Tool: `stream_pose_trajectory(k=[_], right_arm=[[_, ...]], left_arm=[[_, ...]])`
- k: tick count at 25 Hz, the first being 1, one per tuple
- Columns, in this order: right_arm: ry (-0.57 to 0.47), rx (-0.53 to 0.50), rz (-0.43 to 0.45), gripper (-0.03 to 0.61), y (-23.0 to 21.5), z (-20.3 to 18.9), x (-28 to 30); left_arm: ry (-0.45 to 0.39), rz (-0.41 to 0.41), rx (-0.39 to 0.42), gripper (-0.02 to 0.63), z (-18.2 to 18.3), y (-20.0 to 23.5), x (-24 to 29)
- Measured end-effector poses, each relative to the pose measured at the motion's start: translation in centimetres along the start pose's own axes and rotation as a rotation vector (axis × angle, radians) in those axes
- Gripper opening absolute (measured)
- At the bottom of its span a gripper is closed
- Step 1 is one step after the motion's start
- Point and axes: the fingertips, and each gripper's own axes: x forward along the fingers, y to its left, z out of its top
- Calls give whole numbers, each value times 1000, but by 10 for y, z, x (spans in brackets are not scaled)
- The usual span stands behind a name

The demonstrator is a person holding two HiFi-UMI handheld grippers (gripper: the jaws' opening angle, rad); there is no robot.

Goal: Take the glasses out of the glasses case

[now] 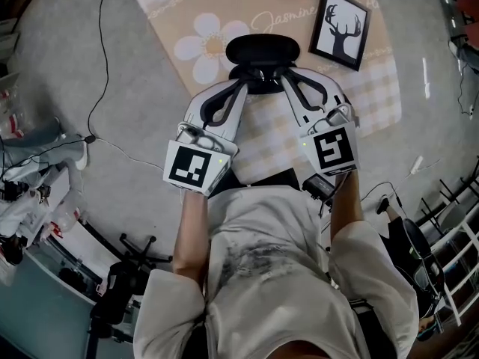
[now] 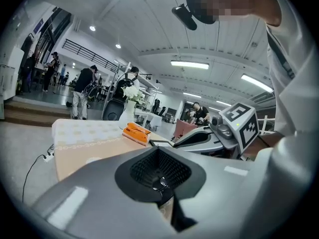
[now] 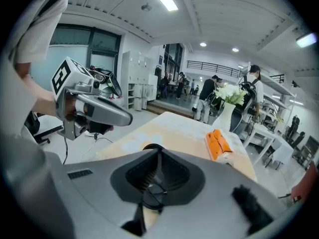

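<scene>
Black glasses case (image 1: 262, 49) on "Jasmine" mat (image 1: 187, 6); left tool (image 1: 242, 76), right tool (image 1: 282, 76) each clamped on glasses (image 3: 150, 190).

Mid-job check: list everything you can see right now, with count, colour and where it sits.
glasses case: one, black, on the cloth beyond both grippers' tips
glasses: one, thin dark rim, at the jaw tips
tablecloth: one, beige check with a white daisy
deer picture: one, black frame, right of the case
orange pack: one, at the cloth's far edge
cable: one, dark, on the grey surface to the left
left gripper: grey, jaws together on the glasses
right gripper: grey, the same
</scene>
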Motion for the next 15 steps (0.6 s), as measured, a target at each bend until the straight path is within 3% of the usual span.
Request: stream_pose_trajectory(k=[9,11,15], right_arm=[[64,-68,66,20,7,-20,17],[83,-81,81,59,9,-25,20],[106,-105,111,64,13,-33,26]], left_arm=[[18,19,-17,8,-18,6,9],[18,17,-16,9,-21,7,12],[30,26,-34,8,-28,7,14]])
